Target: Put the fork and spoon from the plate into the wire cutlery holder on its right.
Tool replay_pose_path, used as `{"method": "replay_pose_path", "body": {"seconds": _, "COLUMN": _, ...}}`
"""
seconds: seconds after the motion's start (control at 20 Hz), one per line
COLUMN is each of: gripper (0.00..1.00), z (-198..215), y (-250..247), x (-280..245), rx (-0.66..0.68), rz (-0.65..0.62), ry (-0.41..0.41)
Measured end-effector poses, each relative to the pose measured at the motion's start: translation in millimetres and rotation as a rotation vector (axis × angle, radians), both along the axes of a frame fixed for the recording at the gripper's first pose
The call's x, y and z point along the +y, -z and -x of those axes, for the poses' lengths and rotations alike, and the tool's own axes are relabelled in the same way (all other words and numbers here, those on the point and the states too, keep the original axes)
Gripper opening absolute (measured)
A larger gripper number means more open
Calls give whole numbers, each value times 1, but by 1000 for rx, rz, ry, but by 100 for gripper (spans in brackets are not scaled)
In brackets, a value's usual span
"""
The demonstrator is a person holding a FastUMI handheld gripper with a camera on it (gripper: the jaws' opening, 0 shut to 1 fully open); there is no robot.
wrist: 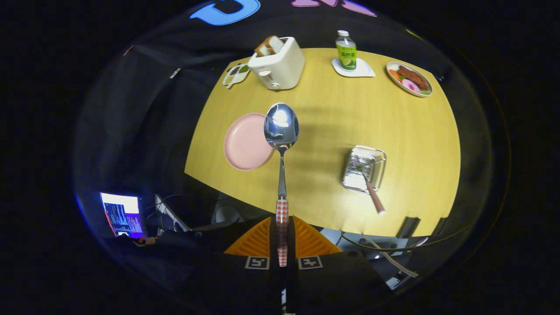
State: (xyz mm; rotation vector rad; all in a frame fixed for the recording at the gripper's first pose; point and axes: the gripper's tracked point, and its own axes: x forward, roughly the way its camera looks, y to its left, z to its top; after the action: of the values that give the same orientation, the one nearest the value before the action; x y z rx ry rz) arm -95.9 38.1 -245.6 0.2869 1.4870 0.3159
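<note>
Gripper (282, 238) clamped on spoon (281, 131), both fingers pressed together on its red-checked handle; spoon sticks straight out ahead of the fingers, bowl up, held high above the yellow table (341, 127). Spoon bowl overlaps the right edge of the pink plate (245, 142), which lies bare below on the left of the table. Wire cutlery holder (365, 168) sits right of the plate, well apart from it, near the table's near edge; fork (371, 186) already stands in it, handle leaning out toward the near side. Far side: white toaster (280, 63) with bread slices, small divided dish (236, 74) left of it, green-label bottle (346, 50) on a white coaster (354, 70), plate of food (409, 78) far right. Label text too small to read. Lit screen (122, 214) off the table, near left.
</note>
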Motion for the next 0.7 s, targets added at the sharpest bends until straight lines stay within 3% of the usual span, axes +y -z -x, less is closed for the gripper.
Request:
{"method": "replay_pose_path", "body": {"seconds": 0.2, "gripper": 9, "z": 18, "y": 11, "x": -69, "rx": 177, "rz": 114, "ry": -61}}
{"method": "replay_pose_path", "body": {"seconds": 0.5, "gripper": 9, "z": 20, "y": 33, "x": -98, "rx": 514, "rz": 201, "ry": -247}}
{"method": "replay_pose_path", "body": {"seconds": 0.7, "gripper": 9, "z": 9, "y": 51, "x": -104, "rx": 695, "rz": 268, "ry": -313}}
